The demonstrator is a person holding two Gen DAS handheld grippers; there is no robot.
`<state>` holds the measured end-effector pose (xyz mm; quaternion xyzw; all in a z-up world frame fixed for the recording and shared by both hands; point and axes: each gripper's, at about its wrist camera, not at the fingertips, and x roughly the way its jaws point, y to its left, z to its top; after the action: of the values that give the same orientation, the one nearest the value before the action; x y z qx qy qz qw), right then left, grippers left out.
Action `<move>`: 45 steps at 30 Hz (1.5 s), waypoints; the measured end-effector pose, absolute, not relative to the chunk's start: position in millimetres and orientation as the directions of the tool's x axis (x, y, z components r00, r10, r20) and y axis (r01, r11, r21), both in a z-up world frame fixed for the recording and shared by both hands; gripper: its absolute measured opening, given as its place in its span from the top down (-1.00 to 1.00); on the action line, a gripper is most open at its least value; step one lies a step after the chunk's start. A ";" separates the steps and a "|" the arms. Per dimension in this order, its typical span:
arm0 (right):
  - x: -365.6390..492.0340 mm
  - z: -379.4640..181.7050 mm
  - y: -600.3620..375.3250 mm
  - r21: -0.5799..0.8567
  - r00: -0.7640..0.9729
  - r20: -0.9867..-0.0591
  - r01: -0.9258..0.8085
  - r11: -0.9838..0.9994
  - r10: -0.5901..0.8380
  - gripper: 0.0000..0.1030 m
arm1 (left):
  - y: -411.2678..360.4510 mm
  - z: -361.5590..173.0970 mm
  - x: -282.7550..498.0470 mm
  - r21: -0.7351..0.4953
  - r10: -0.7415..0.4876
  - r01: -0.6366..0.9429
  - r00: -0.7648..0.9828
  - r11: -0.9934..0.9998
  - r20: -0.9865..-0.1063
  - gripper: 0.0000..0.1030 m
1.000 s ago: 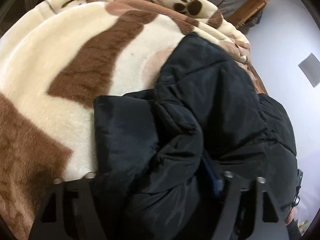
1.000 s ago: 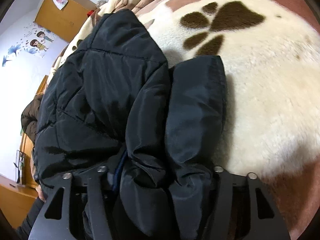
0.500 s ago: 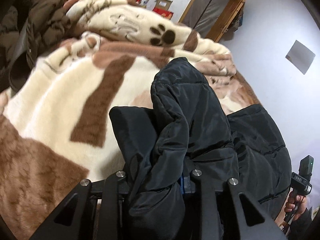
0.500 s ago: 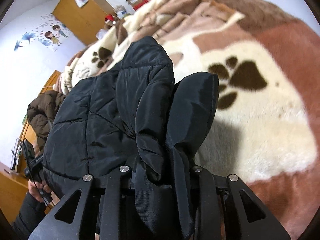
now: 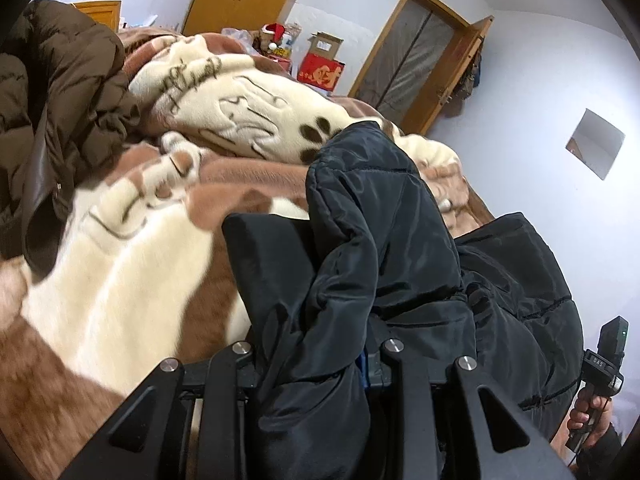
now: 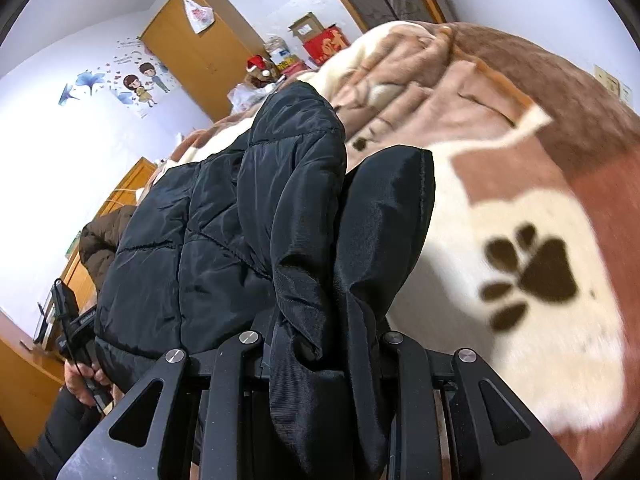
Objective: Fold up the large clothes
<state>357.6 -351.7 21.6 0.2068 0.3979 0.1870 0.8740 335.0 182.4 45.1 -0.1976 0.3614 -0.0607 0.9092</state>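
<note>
A black padded jacket (image 5: 384, 240) lies bunched on a bed covered by a cream and brown fleece blanket (image 5: 132, 280) with dark paw prints. Two pairs of tongs hold it up by one edge, each seen from its own camera.

From the left wrist, the left gripper (image 5: 316, 356) is clamped on a thick fold of the jacket; its jaws closed onto the fabric within the last second. The cloth bulges between and below the black fingers (image 5: 224, 392). The rest of the jacket trails toward the right edge of the bed. This view alone shows a brown puffy coat (image 5: 52, 104) heaped at the bed's far left corner, an open wooden door (image 5: 444, 60) and a grey square (image 5: 595, 143) on the white wall. At the lower right, a hand (image 5: 590, 414) grips the handle of the other tool.

From the right wrist, the right gripper (image 6: 320, 340) is likewise clamped on a bunched fold, its jaws also having just closed on it. Here the jacket's quilted body spreads to the left, with a sleeve-like piece standing up beside it. Only this view shows a large paw print (image 6: 532, 276) on the blanket near the bed's right edge, a cartoon wall sticker (image 6: 140, 86), and a wooden wardrobe (image 6: 200, 56) with a plastic bag (image 6: 196, 14) hanging on it. A red box (image 6: 326, 44) sits beyond the bed in both views.
</note>
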 end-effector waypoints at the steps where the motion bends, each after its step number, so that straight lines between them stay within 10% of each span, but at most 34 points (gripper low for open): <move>1: 363.7 21.4 -348.5 0.512 0.612 -0.617 -0.164 0.843 0.494 0.50 | 187.2 46.1 341.7 -0.401 -0.249 -0.035 0.733 0.915 -0.632 0.43; 14: 435.5 -66.5 -299.3 0.522 0.514 -0.700 -0.106 0.846 0.496 0.44 | 236.6 -43.7 407.3 -0.358 -0.185 -0.130 0.670 0.925 -0.719 0.37; 19: 440.3 -104.9 -311.8 0.548 0.474 -0.726 -0.037 0.835 0.498 0.08 | 244.6 -92.8 406.0 -0.370 -0.162 -0.204 0.641 0.906 -0.750 0.18; 25: 434.3 -87.6 -318.6 0.522 0.452 -0.758 -0.012 0.853 0.470 -0.09 | 252.8 -79.9 401.1 -0.363 -0.124 -0.278 0.616 0.889 -0.778 -0.17; 36: 388.5 -13.3 -324.7 0.459 0.621 -0.680 -0.053 0.887 0.390 -0.12 | 250.5 -12.4 345.7 -0.338 -0.047 -0.240 0.751 0.910 -0.659 -0.16; 45: 409.0 -63.8 -270.6 0.313 0.514 -0.796 -0.101 0.944 0.319 -0.11 | 214.6 -70.8 368.8 -0.266 -0.060 -0.221 0.655 0.938 -0.754 -0.16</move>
<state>409.0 -270.6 -63.8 0.1143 0.4777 0.1218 0.8625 368.8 214.6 -70.8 -0.1698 0.4131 0.0452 0.8936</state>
